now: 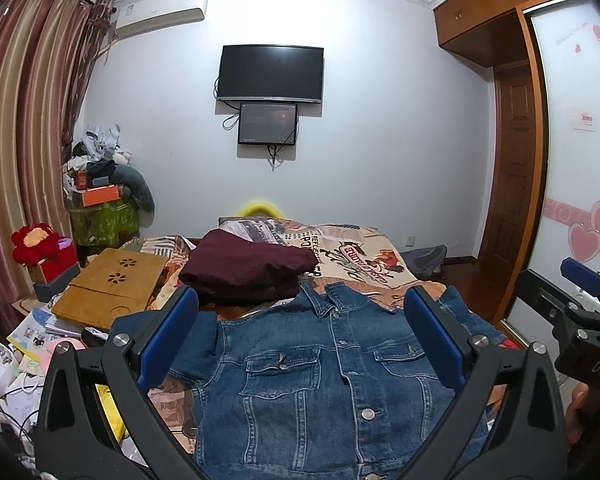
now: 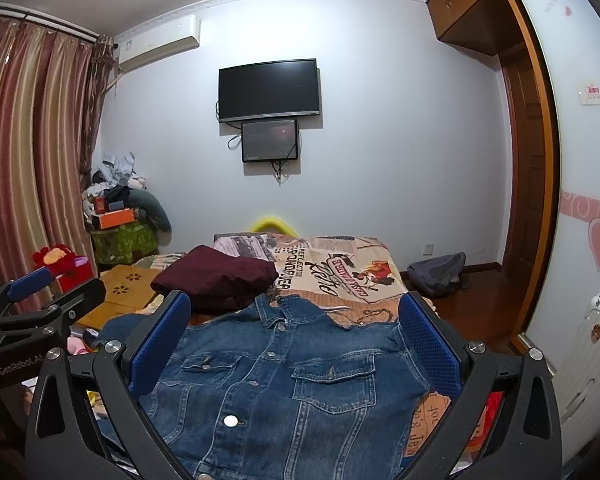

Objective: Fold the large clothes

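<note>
both grippers' fingers point(image 1: 172, 320) spread wide above denim jacket point(image 1: 320, 380), holding nothing.

Your left gripper point(image 1: 302, 334) sits wide open low in the frame, blue fingers point(image 1: 171, 334) either side of the denim jacket point(image 1: 320, 376) lying buttoned, front up, on the bed point(image 1: 380, 264). Maroon garment point(image 1: 248, 276) is bunched just past its collar. Your right gripper point(image 1: 580, 316) pokes in at the right edge.

Beyond the collar of the blue denim jacket point(image 1: 324, 376), a folded dark maroon garment point(image 1: 248, 272) blocks the far left part of the printed patchwork bedspread point(image 1: 364, 256). To its right the bedspread lies free. A flat bamboo lap tray point(image 1: 112, 288) occupies the bed's left edge.
</note>
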